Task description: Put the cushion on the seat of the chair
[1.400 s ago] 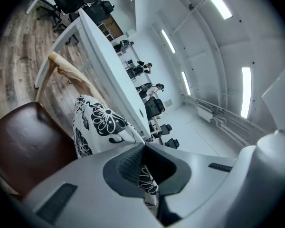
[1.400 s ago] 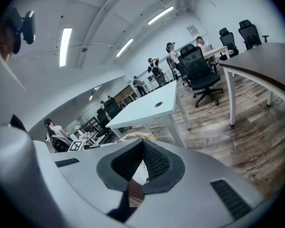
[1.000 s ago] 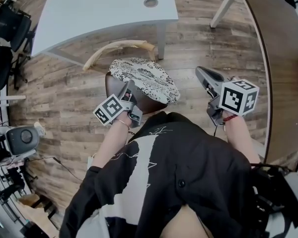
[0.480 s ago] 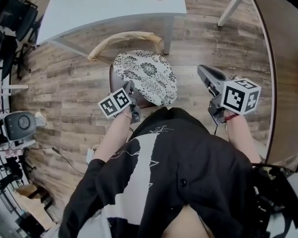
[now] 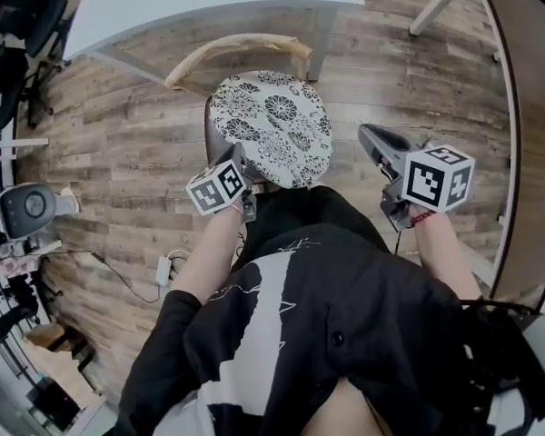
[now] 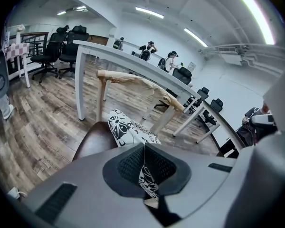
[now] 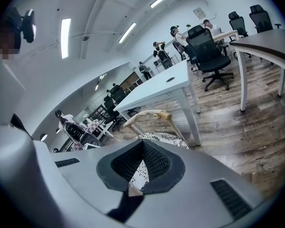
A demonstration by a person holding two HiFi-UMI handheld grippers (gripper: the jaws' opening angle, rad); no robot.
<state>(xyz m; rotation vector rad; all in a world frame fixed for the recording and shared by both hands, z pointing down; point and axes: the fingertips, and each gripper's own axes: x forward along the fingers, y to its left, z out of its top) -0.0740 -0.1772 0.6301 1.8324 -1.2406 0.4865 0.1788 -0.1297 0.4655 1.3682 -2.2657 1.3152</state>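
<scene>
Wood-plank floor (image 5: 118, 153) carries the chair (image 5: 236, 48), and the patterned cushion (image 5: 277, 125) lies on its seat. Left gripper (image 5: 242, 160) is clenched on the cushion's near edge. Right gripper (image 5: 369, 135) is closed and empty, beside the cushion and apart from it.

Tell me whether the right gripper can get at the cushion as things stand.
Probably yes: the right gripper hangs beside the cushion, apart from it, with nothing between them. Its jaws look shut, so they must open first. The left gripper pinches the cushion's other side.
</scene>
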